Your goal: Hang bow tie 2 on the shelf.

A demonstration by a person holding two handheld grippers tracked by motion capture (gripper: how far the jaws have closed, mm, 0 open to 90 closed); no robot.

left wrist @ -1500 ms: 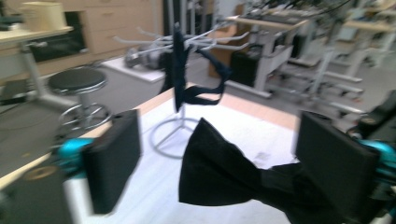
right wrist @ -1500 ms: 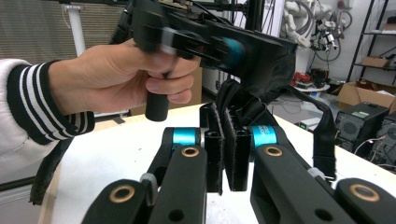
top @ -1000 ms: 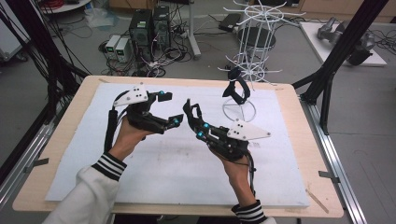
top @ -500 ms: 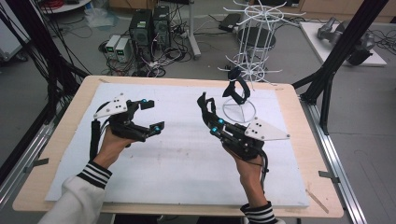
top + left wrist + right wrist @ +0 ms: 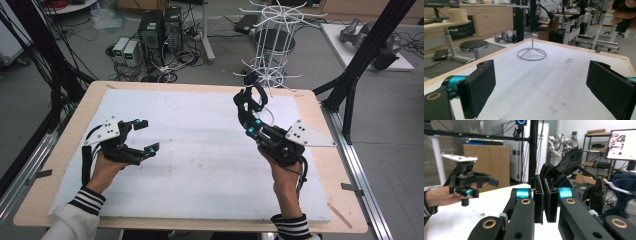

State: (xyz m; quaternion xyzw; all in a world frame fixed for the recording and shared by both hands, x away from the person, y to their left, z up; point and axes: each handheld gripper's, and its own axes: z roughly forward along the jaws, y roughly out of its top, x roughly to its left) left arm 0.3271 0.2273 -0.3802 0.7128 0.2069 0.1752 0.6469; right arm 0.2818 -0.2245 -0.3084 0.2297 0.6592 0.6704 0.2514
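Open white mat (image 5: 210, 165) lies clear between the hands, while at one o'clock the white wire rack (image 5: 272, 75) and its ring base (image 5: 532, 54) block passage.

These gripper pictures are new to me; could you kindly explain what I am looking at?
A person stands at a table covered by a white mat, with a hand-held tool in each hand. The high view looks down from above. The left gripper is open, its fingers wide apart in its own camera's picture. The right gripper is shut on a black strap, seen up close in the right gripper view. At the far edge of the mat stands a white wire rack; its round base shows in the left gripper view.
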